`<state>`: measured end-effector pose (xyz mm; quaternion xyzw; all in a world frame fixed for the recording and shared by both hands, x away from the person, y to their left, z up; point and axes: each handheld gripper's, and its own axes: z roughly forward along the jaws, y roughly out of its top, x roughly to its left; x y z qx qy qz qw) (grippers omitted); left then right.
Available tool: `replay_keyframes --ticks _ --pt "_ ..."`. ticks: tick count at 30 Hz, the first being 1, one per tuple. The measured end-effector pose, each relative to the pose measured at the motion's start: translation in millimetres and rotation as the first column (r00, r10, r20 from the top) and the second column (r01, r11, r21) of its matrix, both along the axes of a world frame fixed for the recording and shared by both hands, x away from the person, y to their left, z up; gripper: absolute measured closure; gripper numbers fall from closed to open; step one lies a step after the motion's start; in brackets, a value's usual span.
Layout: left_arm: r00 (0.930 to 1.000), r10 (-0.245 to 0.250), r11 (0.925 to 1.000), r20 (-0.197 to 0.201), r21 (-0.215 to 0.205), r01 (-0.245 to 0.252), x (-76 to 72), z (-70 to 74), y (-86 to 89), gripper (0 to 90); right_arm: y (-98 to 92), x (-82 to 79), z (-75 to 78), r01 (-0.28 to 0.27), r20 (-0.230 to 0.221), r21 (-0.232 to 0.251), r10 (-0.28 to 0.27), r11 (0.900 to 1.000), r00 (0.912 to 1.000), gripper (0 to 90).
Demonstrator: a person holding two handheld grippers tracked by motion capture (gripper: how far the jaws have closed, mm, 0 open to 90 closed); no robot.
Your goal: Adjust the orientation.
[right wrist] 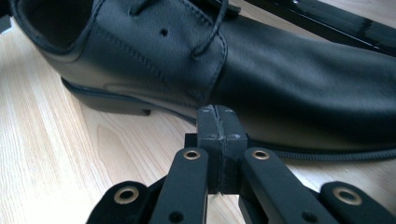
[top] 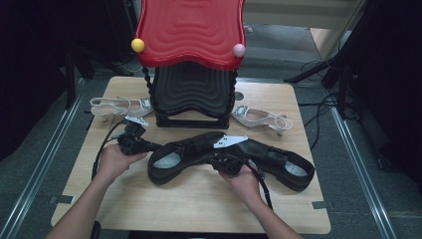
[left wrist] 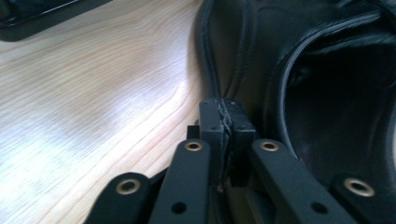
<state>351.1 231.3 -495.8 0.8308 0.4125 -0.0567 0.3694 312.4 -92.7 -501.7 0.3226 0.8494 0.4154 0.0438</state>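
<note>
From the high view, we hold the left gripper (top: pixel 142 144) at the heel of one black shoe (top: pixel 184 154) and the right gripper (top: pixel 226 160) between that shoe and the other shoe (top: pixel 278 162), both on the desk (top: pixel 199 199). In the left gripper view, jaws pinch a lace (left wrist: pixel 225 119). In the right gripper view, jaws meet, empty.

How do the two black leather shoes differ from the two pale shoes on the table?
The black shoes are closed lace-up shoes; the pale shoes are open, with thin straps. The black pair lies toward the near side of the table, toes meeting; the pale pair lies farther back, one on each side of the black stand. Each black shoe has a gripper beside it; no gripper is near the pale ones. All four rest on the table.
</note>
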Motion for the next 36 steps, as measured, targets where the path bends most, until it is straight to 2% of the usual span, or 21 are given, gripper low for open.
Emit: replay_keyframes --ticks 2,4,9,12,15,19,21,25,32,36 --pt "0.9999 0.0 1.0 -0.014 0.003 0.0 -0.5 1.6 -1.6 90.0 2.2 0.8 -1.1 -0.008 -0.005 -0.002 0.008 1.0 1.0 90.0" --pt "0.9993 -0.024 0.9996 -0.027 -0.011 0.024 -2.7 2.9 -5.4 90.0 2.1 0.7 -0.9 -0.008 0.0 0.003 0.008 1.0 1.0 90.0" --pt "0.9978 -0.066 0.9978 0.0 0.002 0.066 -8.2 4.7 -17.2 90.0 1.0 2.0 -1.9 0.005 -0.025 0.002 -0.004 1.0 0.9997 90.0" --pt "0.9966 -0.08 0.9967 -0.017 -0.016 0.08 -9.8 3.3 -19.5 90.0 -0.3 1.9 -1.2 0.008 -0.029 0.0 -0.008 1.0 0.9995 90.0" --pt "0.9962 -0.086 0.9962 -0.014 -0.013 0.086 -11.9 3.6 -22.0 90.0 -1.5 1.8 -0.9 0.011 -0.042 0.006 -0.011 1.0 0.999 90.0" --pt "0.9953 -0.088 0.9927 -0.041 -0.086 0.084 -12.2 1.7 -24.0 90.0 -3.8 3.0 0.0 0.01 -0.054 0.005 -0.01 1.0 0.9985 90.0" --pt "0.9932 -0.1 0.99 -0.059 -0.105 0.094 -13.4 -0.1 -25.6 90.0 -5.2 3.7 0.4 0.013 -0.056 0.003 -0.013 1.0 0.9984 90.0" --pt "0.994 -0.097 0.9912 -0.051 -0.095 0.091 -17.0 0.8 -29.3 90.0 -6.4 4.5 0.9 0.018 -0.068 0.007 -0.018 1.0 0.9975 90.0" --pt "0.9931 -0.1 0.9919 -0.061 -0.085 0.095 -23.0 0.2 -39.5 90.0 -9.3 6.5 1.8 0.025 -0.082 0.006 -0.025 1.0 0.9963 90.0" --pt "0.9897 -0.13 0.9889 -0.06 -0.081 0.125 -26.7 -0.2 -47.0 90.0 -11.1 7.5 2.3 0.034 -0.081 0.001 -0.034 0.999 0.9961 90.0"
